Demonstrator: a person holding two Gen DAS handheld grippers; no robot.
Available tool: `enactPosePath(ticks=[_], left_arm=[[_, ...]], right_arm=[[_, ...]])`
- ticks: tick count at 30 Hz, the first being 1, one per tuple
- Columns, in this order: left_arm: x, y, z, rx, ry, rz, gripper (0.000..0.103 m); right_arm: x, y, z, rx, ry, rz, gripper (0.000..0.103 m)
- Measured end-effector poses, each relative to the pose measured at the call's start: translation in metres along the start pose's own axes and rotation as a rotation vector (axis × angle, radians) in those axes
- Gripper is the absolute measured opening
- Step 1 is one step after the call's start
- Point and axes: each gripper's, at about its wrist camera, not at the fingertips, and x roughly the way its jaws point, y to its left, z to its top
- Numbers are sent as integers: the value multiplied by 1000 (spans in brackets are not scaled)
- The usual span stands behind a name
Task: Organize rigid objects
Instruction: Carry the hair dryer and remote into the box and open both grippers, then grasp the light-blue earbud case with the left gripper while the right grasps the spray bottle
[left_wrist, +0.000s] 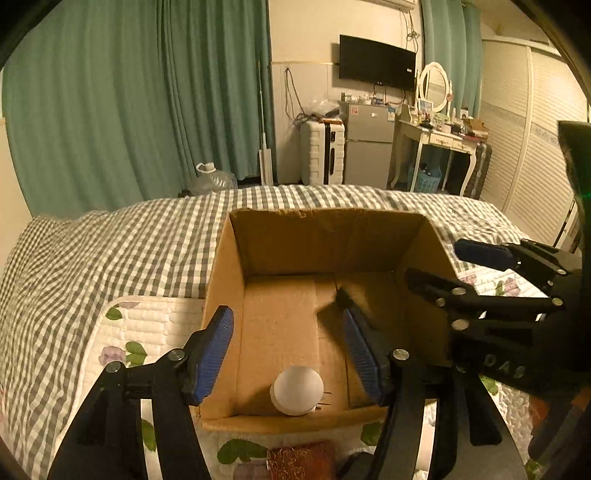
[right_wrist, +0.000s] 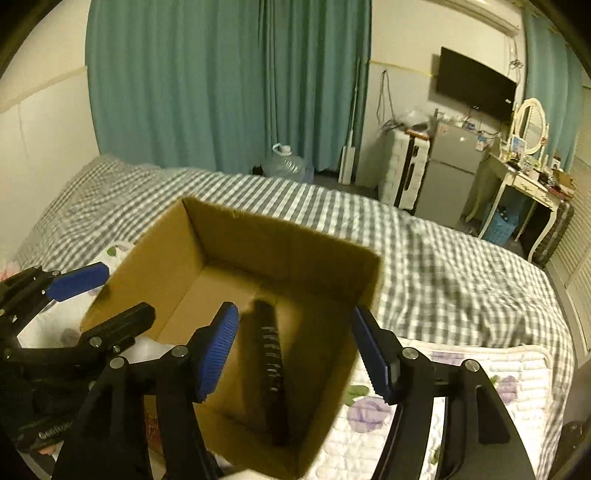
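Both grippers (left_wrist: 288, 354) (right_wrist: 295, 354) hanging wide and empty over the cardboard box (left_wrist: 221, 280), white ball (left_wrist: 297, 389) and dark comb-like piece (right_wrist: 271, 365) lying inside; risk of clipping a wall, tipping the box on the soft bed (left_wrist: 92, 251).

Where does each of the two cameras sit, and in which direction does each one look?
Left wrist: sits on the left gripper, looks forward and down into the cardboard box, where a white ball lies; its own open fingers show, and the right gripper at right.
Right wrist: sits on the right gripper, looks into the same box from its other side, at a dark remote-like object; the left gripper shows at left.
Shared: the box, checked bedspread, green curtains.
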Motion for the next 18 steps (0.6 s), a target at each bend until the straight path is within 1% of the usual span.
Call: enactPosePath(ticks=[2,4,8,10,13,15,18], left_arm=[[-11,0,-2,-6,-12,-3,65],[-24,-1,-5,1,-29,2,65],[-48,0,-18,2,-55,-5,65],[-56,3,-28,-6,-55,-6,65],[-63,3,-46,19,-44,14,65],[-65,5,-58,19,-33,24,65],[-64,9,-79,3,-4,15,65]], right_arm=[[-16,-4,-4,12,-30,-26,65],[-31,-5,-10,24,-52,-31,66],[-62,-12,-35,72,-83,-28,69],[-73,-13,-48,84,-91,-40,69],[-87,-11,-70,88,-96,-58,72],[-93,-6,-85,82,-88,-73,73],[-96,0,-107,83,-71,-77,75]])
